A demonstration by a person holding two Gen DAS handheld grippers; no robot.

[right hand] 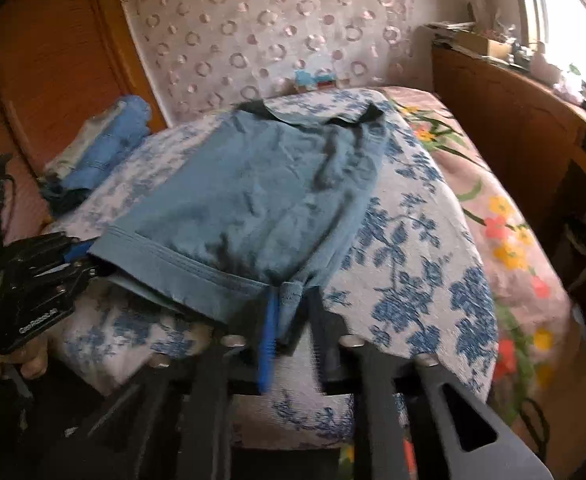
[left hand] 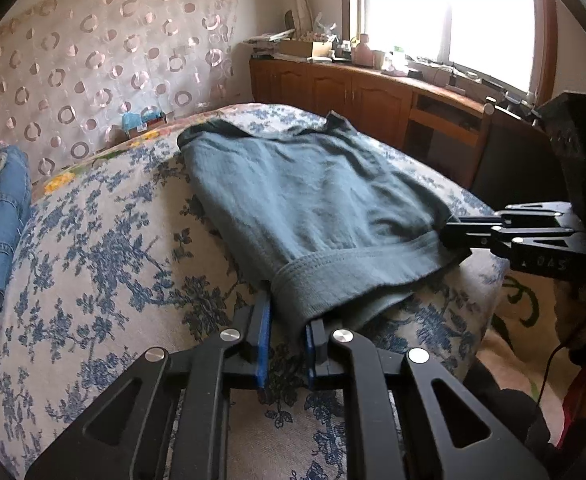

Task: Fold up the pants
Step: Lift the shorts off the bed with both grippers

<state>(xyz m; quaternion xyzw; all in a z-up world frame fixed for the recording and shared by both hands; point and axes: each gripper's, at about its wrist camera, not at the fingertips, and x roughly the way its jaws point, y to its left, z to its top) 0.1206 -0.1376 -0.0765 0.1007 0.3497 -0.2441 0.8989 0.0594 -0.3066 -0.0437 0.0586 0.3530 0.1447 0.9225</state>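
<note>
- Black linkage arms of the left gripper [left hand: 287, 322] fill the bottom of the left wrist view; jaws narrow, blue pads pinching the near hem corner of the pants [left hand: 305, 200].
- Pants: grey-green knit, lying folded flat on the blue-floral cover [left hand: 93, 248], centre of frame, ribbed hem band nearest the camera, dark waistband at the far end toward upper centre.
- Right gripper [left hand: 451, 228] enters from the right edge of the left wrist view, jaws narrow, tips at the other end of the same hem band; cloth caught between them.
- Right wrist view: right gripper [right hand: 289, 312] at bottom centre, motion-blurred; a bunched bit of the hem sits between a blue pad and the dark finger, jaws nearly closed on it.
- Same view: left gripper [right hand: 79, 258] at left edge, tips on the hem's left corner; fingers of a hand [right hand: 17, 360] visible under it, lower left.
- Pants [right hand: 261, 196] span the centre of the right wrist view, hem edge lifted slightly off the cover at the near side.
- Folded blue denim [left hand: 1, 224] lies at the left edge of the left wrist view, well apart from the pants; seen again upper left [right hand: 109, 148] in the right wrist view.
- Circle-patterned curtain [left hand: 105, 48] behind the bed, upper left.
- Wooden cabinet [left hand: 353, 96] with clutter on top under a bright window [left hand: 449, 12], upper right.
- Pink flowered sheet [right hand: 505, 240] shows at right beside the floral cover.
</note>
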